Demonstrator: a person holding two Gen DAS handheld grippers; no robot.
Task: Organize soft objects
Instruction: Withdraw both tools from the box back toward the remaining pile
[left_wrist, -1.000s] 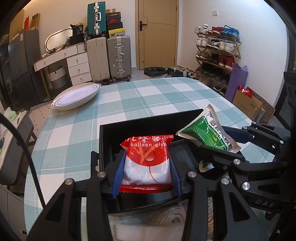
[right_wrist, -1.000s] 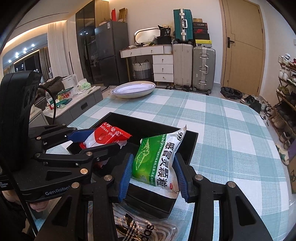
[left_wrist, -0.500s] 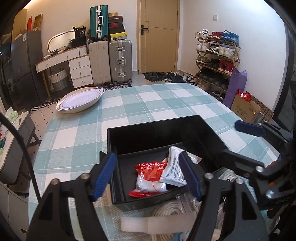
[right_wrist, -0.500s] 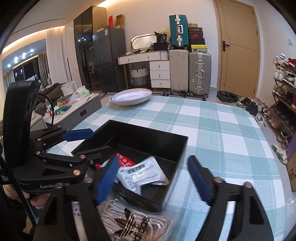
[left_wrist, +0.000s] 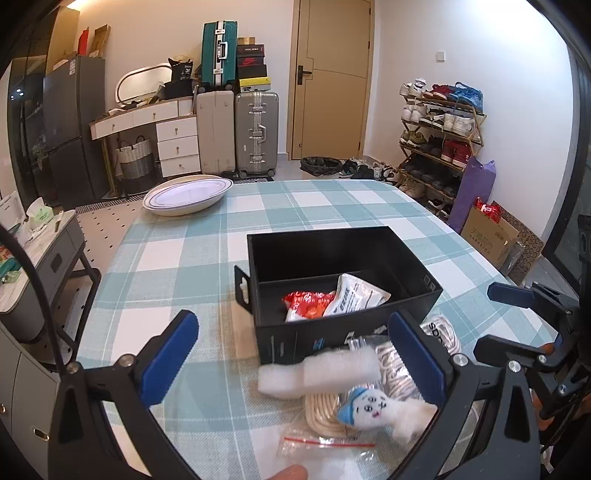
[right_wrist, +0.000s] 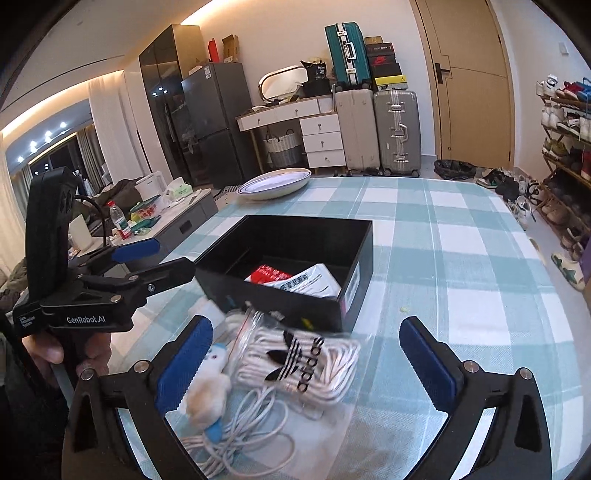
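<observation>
Between the left gripper (left_wrist: 291, 354)'s blue-padded fingers (left_wrist: 168, 349), which are spreading wide and gripping nothing, a white foam strip (left_wrist: 319, 373) is lying just in front of the black box (left_wrist: 428, 288). Right gripper (right_wrist: 304, 362) is likewise opening, empty, over a clear crinkly bag of white socks (right_wrist: 301, 363). Inside the rectangular matte box, a glossy red packet (left_wrist: 304, 304) and a white sachet (left_wrist: 356, 297) are resting together, touching, on the checked worktop (left_wrist: 177, 258).

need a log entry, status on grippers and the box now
Left gripper and right gripper opening, nothing held. Red packet and white packet in black box. Bagged laces outside.
</observation>
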